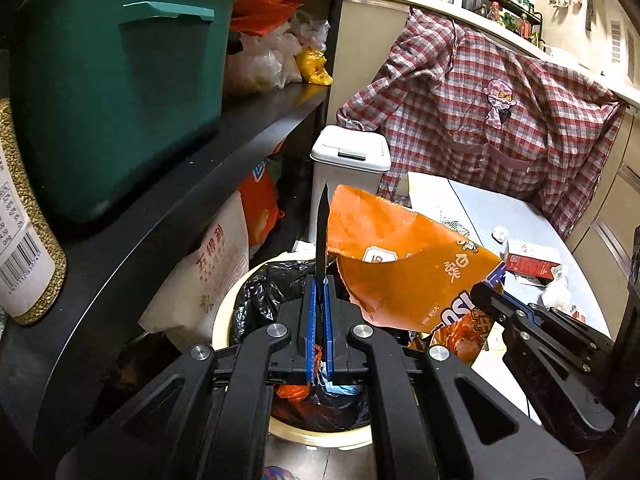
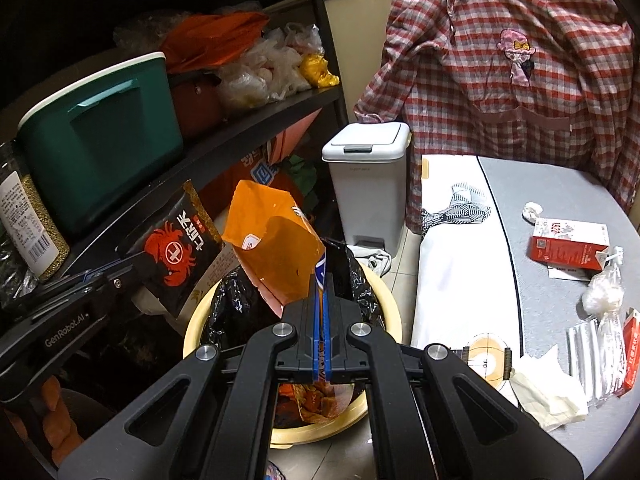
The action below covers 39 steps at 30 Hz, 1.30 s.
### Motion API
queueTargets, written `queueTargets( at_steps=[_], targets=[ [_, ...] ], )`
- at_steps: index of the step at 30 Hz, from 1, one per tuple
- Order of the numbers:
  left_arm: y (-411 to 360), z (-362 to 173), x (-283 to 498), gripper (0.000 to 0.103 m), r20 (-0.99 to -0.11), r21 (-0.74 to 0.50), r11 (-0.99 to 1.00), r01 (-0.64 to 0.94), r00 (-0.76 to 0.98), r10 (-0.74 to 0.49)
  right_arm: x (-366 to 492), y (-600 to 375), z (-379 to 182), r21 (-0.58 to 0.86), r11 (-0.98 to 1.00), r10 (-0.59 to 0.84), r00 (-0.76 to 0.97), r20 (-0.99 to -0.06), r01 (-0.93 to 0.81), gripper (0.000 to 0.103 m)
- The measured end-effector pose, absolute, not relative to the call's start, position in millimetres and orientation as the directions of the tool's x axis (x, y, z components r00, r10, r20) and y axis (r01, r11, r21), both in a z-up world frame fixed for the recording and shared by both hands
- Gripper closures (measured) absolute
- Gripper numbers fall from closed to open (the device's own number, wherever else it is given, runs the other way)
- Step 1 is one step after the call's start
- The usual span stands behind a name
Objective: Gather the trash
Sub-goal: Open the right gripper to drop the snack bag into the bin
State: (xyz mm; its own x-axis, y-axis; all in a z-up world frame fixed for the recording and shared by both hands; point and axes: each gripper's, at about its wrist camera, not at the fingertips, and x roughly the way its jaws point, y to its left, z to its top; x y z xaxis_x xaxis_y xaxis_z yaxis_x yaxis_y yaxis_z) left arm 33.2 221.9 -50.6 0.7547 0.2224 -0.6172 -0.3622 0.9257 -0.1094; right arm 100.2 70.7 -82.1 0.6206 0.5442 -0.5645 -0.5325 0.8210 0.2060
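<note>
My left gripper is shut on a black snack wrapper, seen edge-on here; in the right wrist view the wrapper shows a red crab print. My right gripper is shut on an orange chip bag, which also shows in the left wrist view. Both are held over a cream bin lined with a black bag; the bin rim also shows in the left wrist view.
A black shelf with a green tub stands at the left. A white pedal bin stands behind. A grey table at the right carries a red carton, tissues and wrappers. A plaid shirt hangs behind.
</note>
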Motion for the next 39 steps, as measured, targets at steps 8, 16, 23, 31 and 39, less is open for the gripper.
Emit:
queueTargets(
  at_steps=[8,16,23,31,39],
  targets=[
    [223,-55,38,0.099,-0.641,-0.103,0.92,-0.377,0.733,0.229,108,73,-92,0.209,0.823,0.537,0.604,-0.588,-0.529,0.101],
    [225,-59,41,0.099,-0.663,-0.095,0.915,-0.393,0.71,0.236,112,74,-97,0.224,0.822,0.537,0.581,-0.611,-0.524,0.086],
    [226,-58,40,0.099,-0.658,-0.103,0.913,-0.394,0.716,0.235,114,63,-94,0.257,0.836,0.534,0.607,-0.589,-0.485,0.059],
    [227,-52,35,0.027,-0.629,-0.083,0.889,-0.45,0.716,0.304,110,59,-91,0.246,0.841,0.526,0.621,-0.582,-0.482,0.059],
    [231,-56,37,0.018,-0.651,-0.084,0.881,-0.465,0.695,0.305,102,47,-87,0.228,0.852,0.509,0.642,-0.574,-0.471,0.053]
  ],
)
